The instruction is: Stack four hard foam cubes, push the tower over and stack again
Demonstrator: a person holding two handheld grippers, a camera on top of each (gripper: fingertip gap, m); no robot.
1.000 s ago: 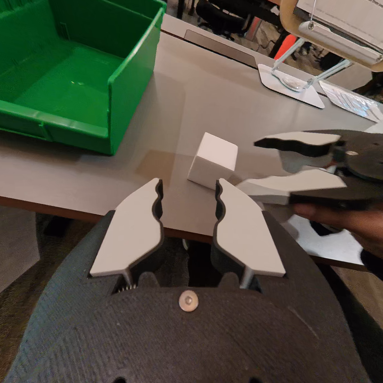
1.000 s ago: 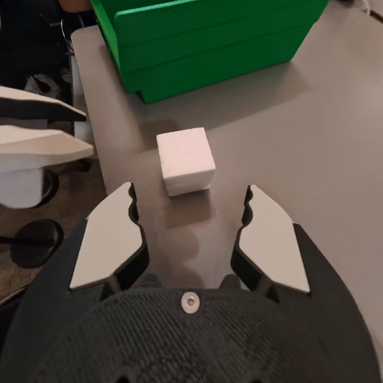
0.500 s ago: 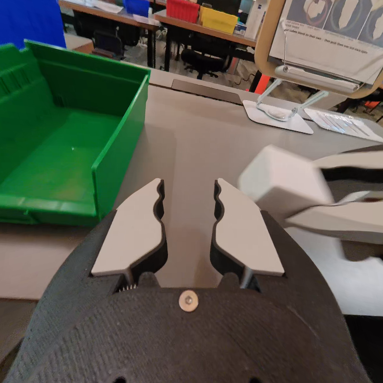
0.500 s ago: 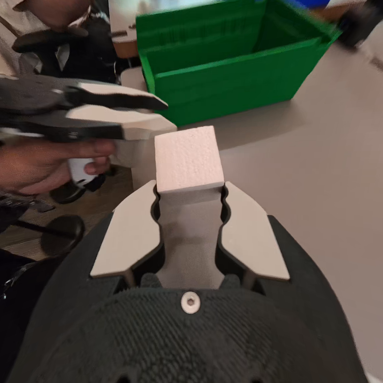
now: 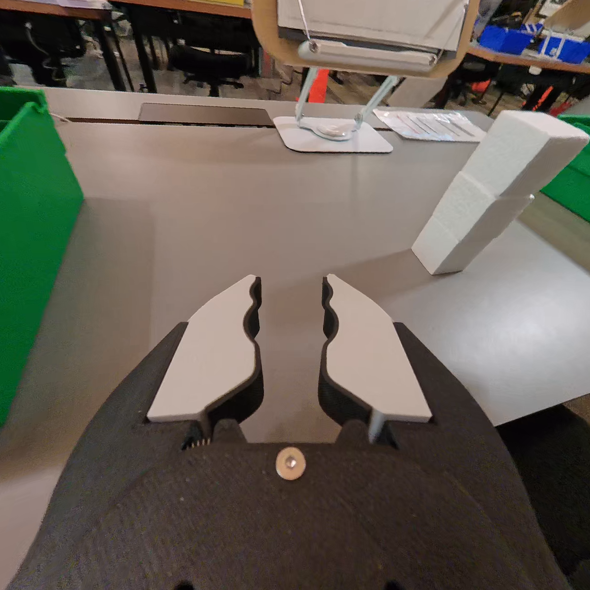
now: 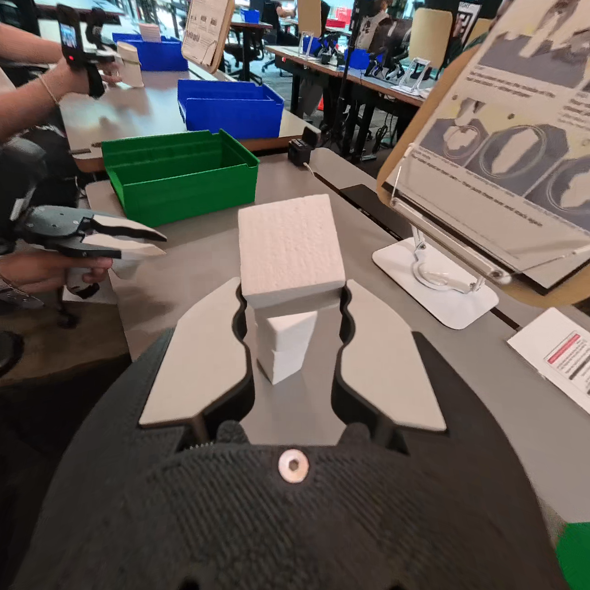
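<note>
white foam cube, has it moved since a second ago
Yes. The white foam cube has left the bare table near the green bin; the right hand-held gripper now holds it atop the foam stack.

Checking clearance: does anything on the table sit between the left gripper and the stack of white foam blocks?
Nothing visible. Only bare grey table lies between the open left gripper and the foam stack; the green bin sits off to its other side.
</note>
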